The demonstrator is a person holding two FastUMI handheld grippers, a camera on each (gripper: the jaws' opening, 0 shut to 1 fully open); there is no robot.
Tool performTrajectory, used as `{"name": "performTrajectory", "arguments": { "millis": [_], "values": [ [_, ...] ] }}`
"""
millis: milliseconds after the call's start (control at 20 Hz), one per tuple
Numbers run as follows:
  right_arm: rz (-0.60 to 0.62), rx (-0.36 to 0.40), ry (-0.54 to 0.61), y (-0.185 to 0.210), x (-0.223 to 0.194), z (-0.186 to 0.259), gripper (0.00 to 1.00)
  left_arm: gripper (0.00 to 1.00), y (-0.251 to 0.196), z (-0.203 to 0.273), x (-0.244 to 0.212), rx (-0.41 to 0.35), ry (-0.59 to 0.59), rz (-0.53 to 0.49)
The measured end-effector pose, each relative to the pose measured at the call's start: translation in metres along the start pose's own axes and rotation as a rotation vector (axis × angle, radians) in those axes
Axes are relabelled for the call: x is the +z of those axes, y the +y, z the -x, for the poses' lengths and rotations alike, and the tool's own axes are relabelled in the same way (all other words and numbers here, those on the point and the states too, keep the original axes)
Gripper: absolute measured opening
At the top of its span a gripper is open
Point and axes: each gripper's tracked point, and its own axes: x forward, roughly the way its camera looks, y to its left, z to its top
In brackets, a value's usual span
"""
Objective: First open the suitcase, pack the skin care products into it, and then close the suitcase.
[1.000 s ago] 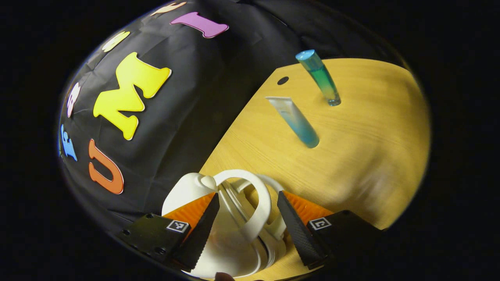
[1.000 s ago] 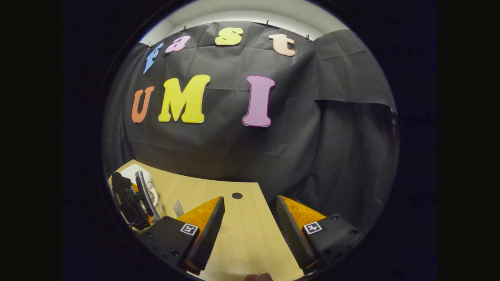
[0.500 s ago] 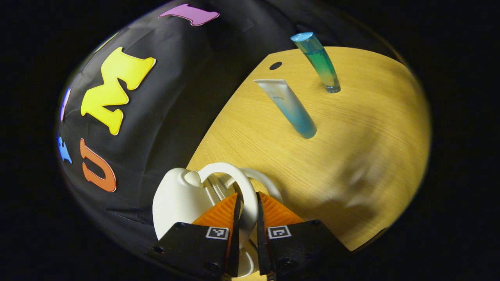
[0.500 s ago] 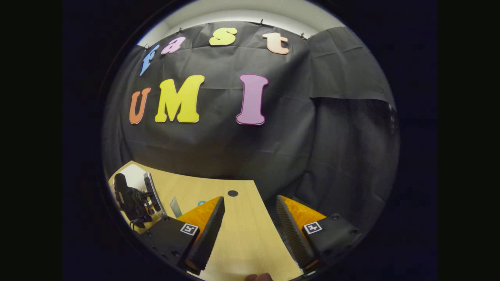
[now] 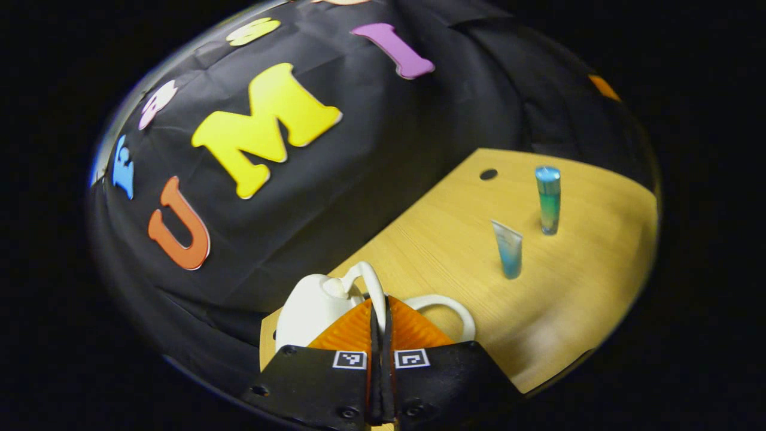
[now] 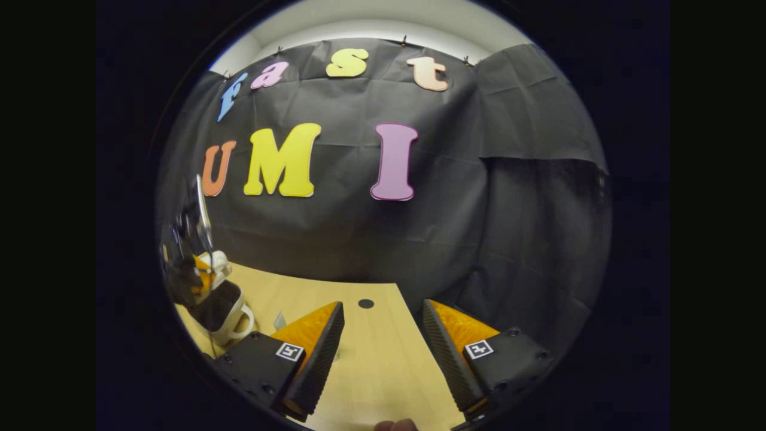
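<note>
The left tongs [image 5: 379, 317] sit at six o'clock, their two fingers pressed together on a thin white handle [image 5: 376, 287] that rises between them. The handle belongs to a small white suitcase [image 5: 311, 308] lying just beyond the fingers, toward seven o'clock, at the near edge of the wooden surface [image 5: 586, 287]. A second white loop [image 5: 455, 305] curves out at five o'clock. Well apart, toward three o'clock, a blue tube [image 5: 508, 248] stands upright, and near it a taller blue-green bottle [image 5: 547, 200] stands too. A small dark hole [image 5: 488, 174] marks the surface at two o'clock
</note>
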Motion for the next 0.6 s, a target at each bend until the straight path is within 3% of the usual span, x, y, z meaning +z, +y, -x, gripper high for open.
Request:
{"name": "performTrajectory", "arguments": {
  "millis": [150,400,600],
  "values": [
    [0.005,0.024,-0.022,0.020,0.014,-0.002,0.79,0.03,0.085,0.013,0.005,0.065,-0.088,0.179],
    [-0.028,0.048,0.002,0.054,0.025,-0.002,0.79,0.03,0.206,0.026,-0.031,0.215,-0.151,0.276],
    [0.019,0.087,0.003,0.089,0.032,0.004,0.79,0.02,0.280,0.026,-0.111,0.321,-0.094,0.440]
  ]
}}
